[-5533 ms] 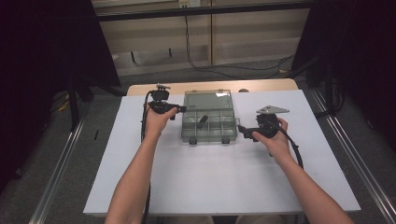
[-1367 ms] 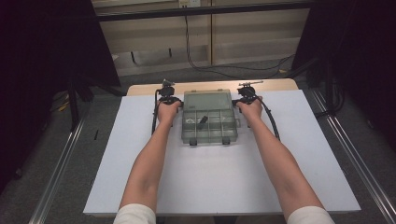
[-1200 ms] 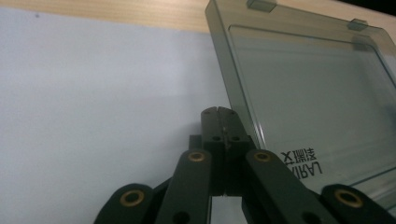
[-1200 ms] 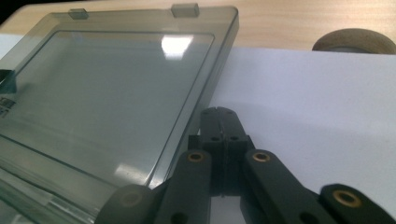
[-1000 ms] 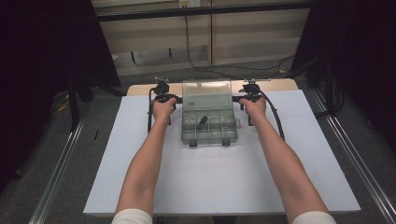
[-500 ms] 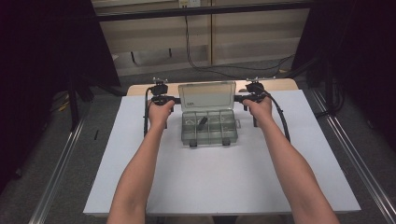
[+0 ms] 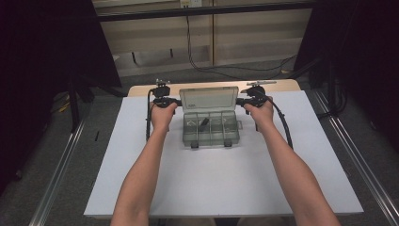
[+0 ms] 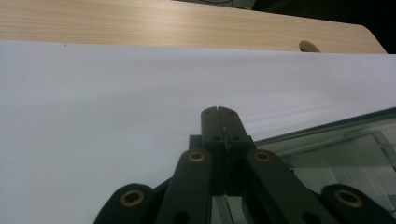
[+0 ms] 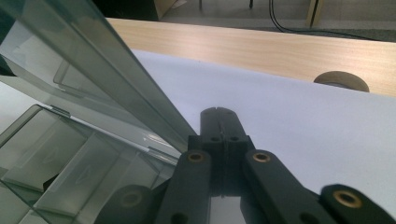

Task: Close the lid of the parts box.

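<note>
A clear plastic compartment box (image 7: 210, 131) lies at the far middle of the white board, and its lid (image 7: 209, 98) stands raised at the back. A small dark piece (image 7: 204, 123) rests in one compartment. My left gripper (image 7: 176, 101) is at the lid's left edge and my right gripper (image 7: 239, 100) at its right edge. In the left gripper view the jaws (image 8: 218, 111) are shut with nothing between them, and the box rim (image 8: 336, 140) runs just to their right. In the right gripper view the shut jaws (image 9: 218, 111) sit beside the tilted lid (image 9: 93, 70), above the compartments (image 9: 60, 158).
The white board (image 7: 221, 179) covers a wooden table (image 7: 282, 85) with a round hole (image 9: 341, 80) near its far edge. Cables trail from both grippers along the forearms. Dark panels and floor rails flank the table.
The box lid has swung up from flat to raised. Both grippers moved from the box's sides towards the far edge, following the lid's corners.
</note>
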`<state>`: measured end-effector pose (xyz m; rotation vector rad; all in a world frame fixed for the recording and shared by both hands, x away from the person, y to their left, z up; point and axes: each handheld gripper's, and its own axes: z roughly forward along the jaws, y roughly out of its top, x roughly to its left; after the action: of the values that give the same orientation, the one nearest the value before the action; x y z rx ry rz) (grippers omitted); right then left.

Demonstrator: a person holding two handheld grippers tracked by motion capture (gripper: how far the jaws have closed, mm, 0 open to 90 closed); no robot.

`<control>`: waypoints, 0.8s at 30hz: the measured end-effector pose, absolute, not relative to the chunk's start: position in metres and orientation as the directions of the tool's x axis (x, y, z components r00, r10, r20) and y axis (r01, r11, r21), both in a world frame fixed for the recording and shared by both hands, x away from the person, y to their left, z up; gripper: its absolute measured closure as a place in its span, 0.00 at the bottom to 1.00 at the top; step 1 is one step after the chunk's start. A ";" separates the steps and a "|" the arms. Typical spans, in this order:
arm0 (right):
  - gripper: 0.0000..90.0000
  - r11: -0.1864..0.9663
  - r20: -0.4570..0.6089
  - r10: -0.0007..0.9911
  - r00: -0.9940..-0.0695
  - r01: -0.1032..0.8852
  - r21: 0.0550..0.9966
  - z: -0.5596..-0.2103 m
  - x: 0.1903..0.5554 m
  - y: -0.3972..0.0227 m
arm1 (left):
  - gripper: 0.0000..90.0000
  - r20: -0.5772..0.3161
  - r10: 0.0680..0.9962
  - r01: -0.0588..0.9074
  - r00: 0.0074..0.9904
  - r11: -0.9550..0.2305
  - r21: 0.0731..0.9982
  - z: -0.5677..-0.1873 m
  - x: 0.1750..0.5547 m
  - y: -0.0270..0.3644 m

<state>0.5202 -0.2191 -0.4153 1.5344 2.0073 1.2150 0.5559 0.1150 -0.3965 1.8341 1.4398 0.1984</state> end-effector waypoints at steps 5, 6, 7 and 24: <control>1.00 0.061 0.218 0.905 -0.365 0.618 0.784 -0.416 0.518 -0.219 | 1.00 -0.326 0.881 0.757 0.344 -0.055 0.651 -0.396 0.554 0.115; 1.00 0.063 0.217 0.905 -0.366 0.620 0.782 -0.416 0.517 -0.218 | 1.00 -0.327 0.881 0.756 0.341 -0.051 0.652 -0.396 0.554 0.114; 1.00 0.066 0.214 0.906 -0.366 0.619 0.783 -0.416 0.517 -0.218 | 1.00 -0.325 0.883 0.756 0.339 -0.050 0.653 -0.397 0.553 0.115; 1.00 0.087 0.192 0.909 -0.370 0.619 0.781 -0.417 0.507 -0.216 | 1.00 -0.331 0.880 0.759 0.340 -0.049 0.649 -0.398 0.545 0.116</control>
<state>0.5069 -0.2160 -0.4167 1.5114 2.0292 1.1759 0.5450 0.1161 -0.3980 1.8307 1.4468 0.1979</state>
